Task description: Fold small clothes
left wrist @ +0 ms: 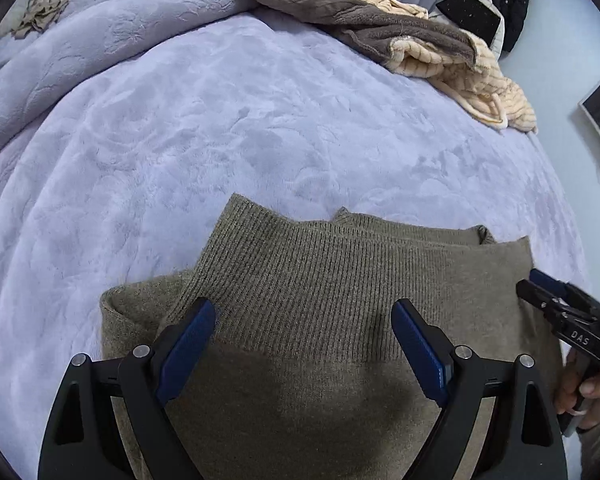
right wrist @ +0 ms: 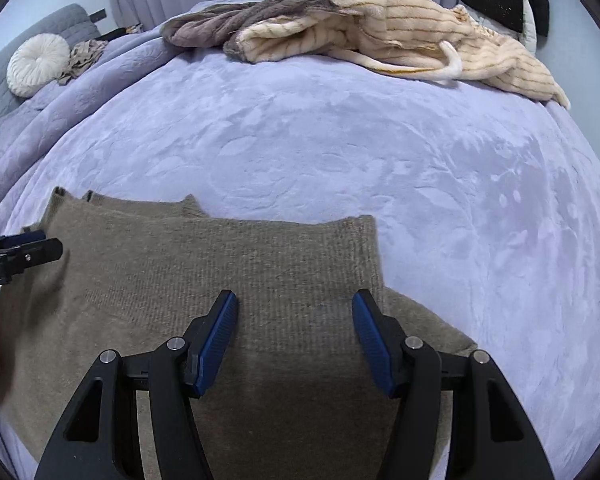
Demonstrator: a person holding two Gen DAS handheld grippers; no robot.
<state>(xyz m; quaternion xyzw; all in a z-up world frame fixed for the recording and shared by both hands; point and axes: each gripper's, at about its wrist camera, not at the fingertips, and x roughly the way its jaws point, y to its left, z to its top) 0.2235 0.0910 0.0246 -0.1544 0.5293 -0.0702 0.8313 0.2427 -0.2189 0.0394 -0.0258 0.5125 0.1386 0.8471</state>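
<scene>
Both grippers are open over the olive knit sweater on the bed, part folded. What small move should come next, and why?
Probably lower both grippers to the near edge and close on it. The left gripper and right gripper hang open above the olive sweater, holding nothing. Its far part already lies doubled in layers on the lavender blanket, so the near half looks like the part left to fold.

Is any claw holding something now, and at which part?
Nothing is held. The left claw and right claw are both open above the folded olive sweater, gripping no part of it.
</scene>
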